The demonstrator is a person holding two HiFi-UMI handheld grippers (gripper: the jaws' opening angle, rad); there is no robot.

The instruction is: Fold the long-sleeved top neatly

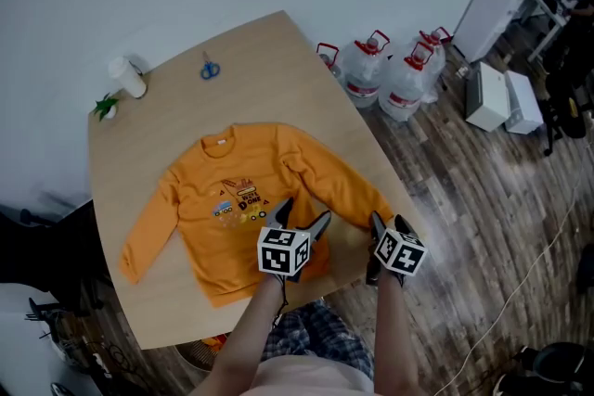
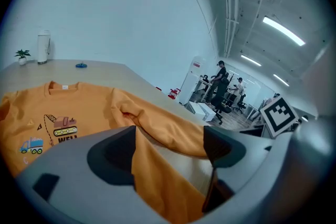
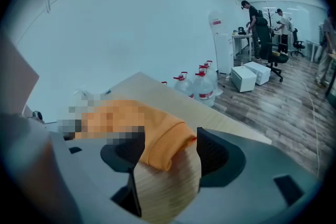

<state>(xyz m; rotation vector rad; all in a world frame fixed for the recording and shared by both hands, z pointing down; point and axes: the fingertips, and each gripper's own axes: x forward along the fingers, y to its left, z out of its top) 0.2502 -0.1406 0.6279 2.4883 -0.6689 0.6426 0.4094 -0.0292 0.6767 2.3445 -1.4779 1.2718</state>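
An orange long-sleeved top [image 1: 232,199] with a printed front lies flat and face up on the wooden table [image 1: 167,116], both sleeves spread out. My left gripper [image 1: 302,216] is low over the near right corner of its hem. In the left gripper view the jaws [image 2: 170,152] stand open with the hem edge [image 2: 157,176] between them, the right sleeve [image 2: 168,128] just beyond. My right gripper [image 1: 390,223] is at the end of the right sleeve [image 1: 339,185]. In the right gripper view the ribbed cuff [image 3: 165,141] lies between the open jaws [image 3: 168,155], unpressed.
Blue scissors [image 1: 210,69], a white cup [image 1: 128,77] and a small green plant [image 1: 106,107] sit at the table's far end. Several water bottles [image 1: 390,74] stand on the floor right of the table. The table's near right edge runs just past my right gripper.
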